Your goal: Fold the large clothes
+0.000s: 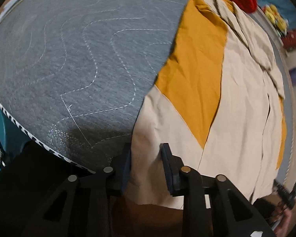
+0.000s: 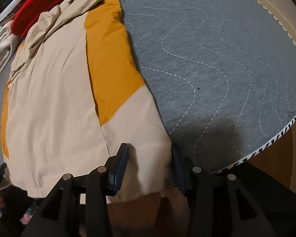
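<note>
A large beige and mustard-yellow jacket [image 1: 236, 90] lies spread flat on a grey quilted mat [image 1: 79, 59]. Its hem hangs over the near edge. My left gripper [image 1: 146, 148] is open, its two fingers straddling the hem's left corner. In the right wrist view the same jacket [image 2: 59, 90] lies on the mat [image 2: 217, 59]. My right gripper [image 2: 150, 148] is open, its fingers straddling the hem's right corner. The collar end lies at the far side in both views.
A red knitted garment [image 2: 41, 4] and a folded white textile [image 2: 0, 43] lie past the jacket's collar end. The mat's striped border [image 2: 270, 142] marks the near edge, with wooden floor [image 2: 148, 207] below. The other gripper [image 1: 290, 191] shows at lower right in the left wrist view.
</note>
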`<state>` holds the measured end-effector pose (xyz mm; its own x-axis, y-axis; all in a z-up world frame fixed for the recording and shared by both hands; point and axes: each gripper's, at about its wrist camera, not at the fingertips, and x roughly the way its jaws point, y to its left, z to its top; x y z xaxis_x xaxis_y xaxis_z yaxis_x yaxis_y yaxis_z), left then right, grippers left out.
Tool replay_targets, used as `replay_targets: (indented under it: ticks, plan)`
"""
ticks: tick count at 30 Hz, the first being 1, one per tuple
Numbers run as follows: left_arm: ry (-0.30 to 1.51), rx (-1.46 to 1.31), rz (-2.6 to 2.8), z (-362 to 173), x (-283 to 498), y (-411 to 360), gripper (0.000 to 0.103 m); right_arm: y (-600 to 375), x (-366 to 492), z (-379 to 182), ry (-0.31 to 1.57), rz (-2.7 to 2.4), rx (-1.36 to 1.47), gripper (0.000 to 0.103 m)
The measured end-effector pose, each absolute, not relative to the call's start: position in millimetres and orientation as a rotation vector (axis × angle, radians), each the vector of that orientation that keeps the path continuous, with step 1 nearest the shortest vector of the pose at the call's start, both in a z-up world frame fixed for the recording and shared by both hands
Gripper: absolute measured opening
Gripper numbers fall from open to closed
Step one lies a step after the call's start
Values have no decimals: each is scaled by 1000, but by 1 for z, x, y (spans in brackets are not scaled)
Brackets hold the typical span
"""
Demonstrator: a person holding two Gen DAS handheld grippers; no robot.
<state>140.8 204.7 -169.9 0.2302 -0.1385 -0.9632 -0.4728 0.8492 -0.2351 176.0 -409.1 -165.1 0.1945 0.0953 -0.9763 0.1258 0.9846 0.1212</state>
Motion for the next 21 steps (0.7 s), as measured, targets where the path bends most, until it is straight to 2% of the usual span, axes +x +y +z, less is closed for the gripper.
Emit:
replay_targets:
  ticks: [1,2,3,5,10,12,16,17,19,21]
  plan:
    - [1334,-542,239,-169,139,203,15,-408,175,-165,1376,-19,187,36]
    - [1325,-548,236,-168,137,203,14,-407,173,-164,1371,-15,184,21]
    - [1317,-552,237,-166,135,203,14,-406,171,-162,1362,-10,184,13]
    - [1294,-561,240,-161,128,204,14,-406,166,-154,1332,0,206,9]
    - [1323,-577,264,-170,126,207,21,-412,150,-146,1307,0,217,11]
    - [1328,-560,276,-171,132,203,21,-414,150,-154,1339,-16,220,21]
    - [1322,-563,292,-172,134,202,21,-416,153,-158,1357,-24,225,23]
    - [1320,-556,291,-172,135,200,20,-416,153,-158,1356,-22,223,23]
    - [1317,-542,275,-171,133,198,8,-417,155,-158,1350,-22,225,19]
    - [1294,-538,260,-165,132,196,4,-417,155,-155,1336,-7,232,9]
